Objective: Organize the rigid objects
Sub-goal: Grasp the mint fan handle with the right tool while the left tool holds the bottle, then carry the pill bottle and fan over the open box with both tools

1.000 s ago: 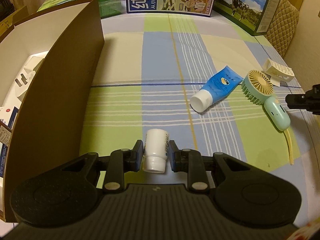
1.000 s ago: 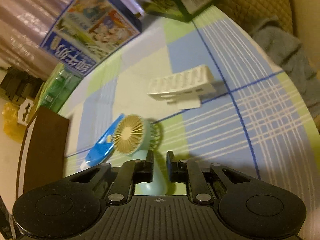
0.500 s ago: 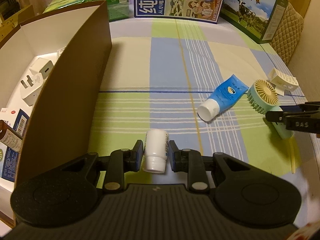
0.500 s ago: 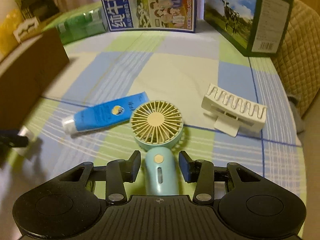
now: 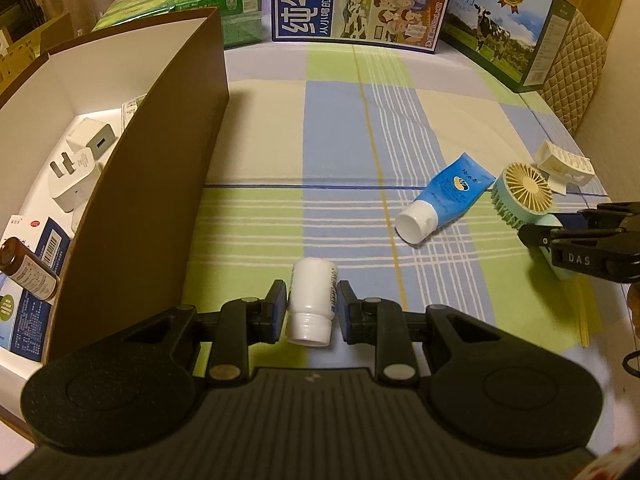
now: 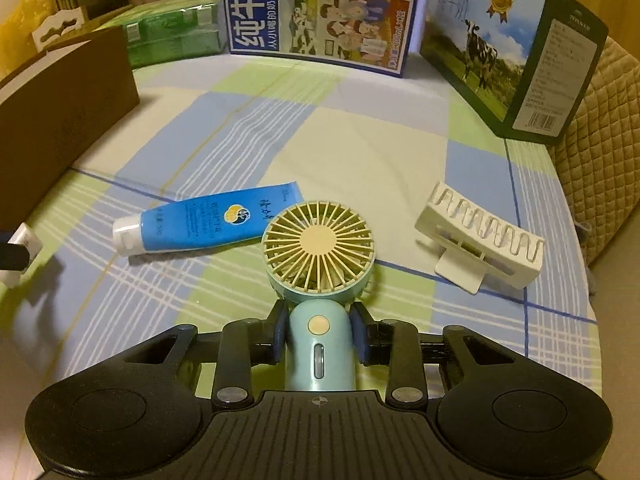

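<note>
Ribbed round fan (image 6: 319,247), smooth handle

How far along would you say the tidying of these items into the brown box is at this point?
Partly done. The brown box already holds white chargers, a small brown bottle and packets. In hand: the left gripper is shut on the white bottle; the right gripper is closing around the handheld fan. Left on the cloth: the blue tube and the white clip.
</note>
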Available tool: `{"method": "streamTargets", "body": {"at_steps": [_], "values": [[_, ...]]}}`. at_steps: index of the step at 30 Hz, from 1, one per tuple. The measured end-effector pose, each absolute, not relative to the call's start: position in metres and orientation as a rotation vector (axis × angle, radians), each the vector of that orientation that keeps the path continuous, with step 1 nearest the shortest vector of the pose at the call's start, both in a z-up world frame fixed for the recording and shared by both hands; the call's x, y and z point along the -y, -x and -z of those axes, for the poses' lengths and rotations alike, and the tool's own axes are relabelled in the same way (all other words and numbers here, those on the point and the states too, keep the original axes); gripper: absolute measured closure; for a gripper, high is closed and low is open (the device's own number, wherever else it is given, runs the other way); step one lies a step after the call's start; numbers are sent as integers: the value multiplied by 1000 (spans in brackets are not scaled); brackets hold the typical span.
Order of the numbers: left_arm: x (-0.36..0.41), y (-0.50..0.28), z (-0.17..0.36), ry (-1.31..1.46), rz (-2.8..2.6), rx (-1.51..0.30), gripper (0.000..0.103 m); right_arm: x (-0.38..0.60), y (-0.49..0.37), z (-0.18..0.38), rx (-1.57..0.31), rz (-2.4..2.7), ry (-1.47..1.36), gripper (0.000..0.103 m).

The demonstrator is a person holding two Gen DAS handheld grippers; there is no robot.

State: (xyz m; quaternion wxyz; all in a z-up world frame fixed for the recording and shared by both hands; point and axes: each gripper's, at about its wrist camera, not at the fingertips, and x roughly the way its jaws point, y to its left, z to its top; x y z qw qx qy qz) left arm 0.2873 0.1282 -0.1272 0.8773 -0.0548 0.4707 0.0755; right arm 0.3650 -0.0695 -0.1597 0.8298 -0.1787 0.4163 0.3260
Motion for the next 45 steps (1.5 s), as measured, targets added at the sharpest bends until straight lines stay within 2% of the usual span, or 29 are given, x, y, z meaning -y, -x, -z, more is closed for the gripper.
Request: {"method": "streamTargets", "body": {"at_steps": [16,45], "values": [[-123,-275,111,112,-142,-938,81,80,-335,129,-853,-725,303,73],[-130,-226,39,121,-80,-785,81,60,-257,46,-766,-842,220,73]]}}
